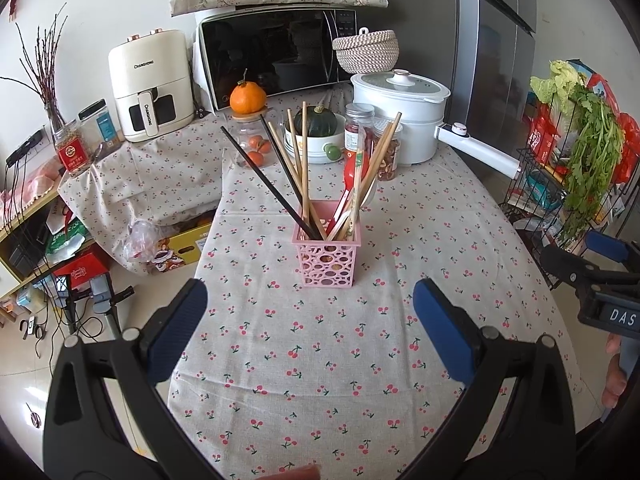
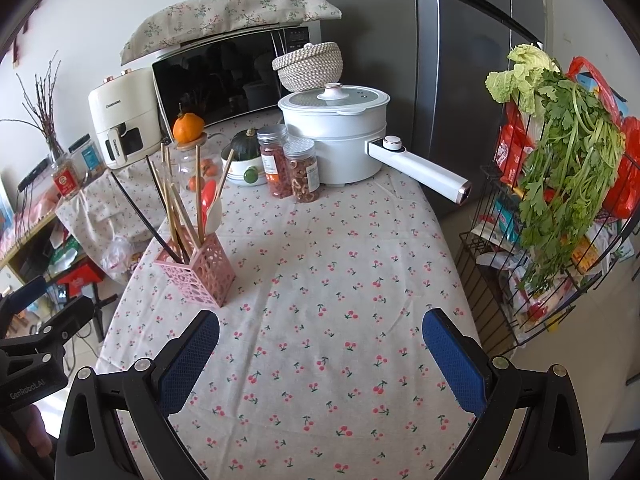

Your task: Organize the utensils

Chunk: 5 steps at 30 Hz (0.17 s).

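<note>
A pink perforated utensil holder (image 1: pixel 327 247) stands upright on the cherry-print tablecloth (image 1: pixel 320 360). It holds several wooden chopsticks (image 1: pixel 305 160), two black chopsticks (image 1: pixel 272 184) and a red-and-white spoon (image 1: pixel 352 184). In the right wrist view the holder (image 2: pixel 204 270) is at the left. My left gripper (image 1: pixel 310 312) is open and empty, just short of the holder. My right gripper (image 2: pixel 320 344) is open and empty over bare cloth, to the right of the holder.
At the back stand a white electric pot (image 1: pixel 400 116) with a long handle (image 2: pixel 420 170), two jars (image 2: pixel 296 168), a green squash in a bowl (image 1: pixel 316 128), a microwave (image 1: pixel 276 56) and an air fryer (image 1: pixel 148 84). A wire rack with greens (image 2: pixel 560 184) stands right of the table.
</note>
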{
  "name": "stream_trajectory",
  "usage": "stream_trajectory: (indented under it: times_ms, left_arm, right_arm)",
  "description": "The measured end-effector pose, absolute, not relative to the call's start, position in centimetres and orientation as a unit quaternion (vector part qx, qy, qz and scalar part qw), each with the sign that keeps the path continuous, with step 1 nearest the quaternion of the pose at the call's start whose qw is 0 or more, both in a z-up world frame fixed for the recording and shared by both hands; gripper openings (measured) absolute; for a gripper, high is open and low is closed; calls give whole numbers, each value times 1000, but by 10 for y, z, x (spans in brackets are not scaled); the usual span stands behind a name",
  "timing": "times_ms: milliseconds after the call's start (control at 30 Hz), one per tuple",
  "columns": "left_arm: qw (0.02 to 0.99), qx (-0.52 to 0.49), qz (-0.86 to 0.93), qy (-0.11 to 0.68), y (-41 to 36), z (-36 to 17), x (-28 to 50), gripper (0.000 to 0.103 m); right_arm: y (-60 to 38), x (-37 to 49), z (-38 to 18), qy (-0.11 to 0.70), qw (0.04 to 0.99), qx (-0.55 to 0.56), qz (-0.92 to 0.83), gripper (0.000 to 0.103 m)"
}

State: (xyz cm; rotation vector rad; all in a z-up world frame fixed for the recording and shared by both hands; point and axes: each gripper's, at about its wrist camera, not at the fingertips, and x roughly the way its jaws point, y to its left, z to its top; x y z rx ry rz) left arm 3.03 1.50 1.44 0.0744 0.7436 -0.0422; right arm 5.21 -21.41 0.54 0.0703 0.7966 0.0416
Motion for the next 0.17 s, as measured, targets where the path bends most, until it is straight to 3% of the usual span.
stream_trajectory:
  times_ms: [167]
  left_arm:
    - [932,37,-22,361,15,15,30,102]
  right_arm:
    - [-215,51,3,389,920,36,19,102]
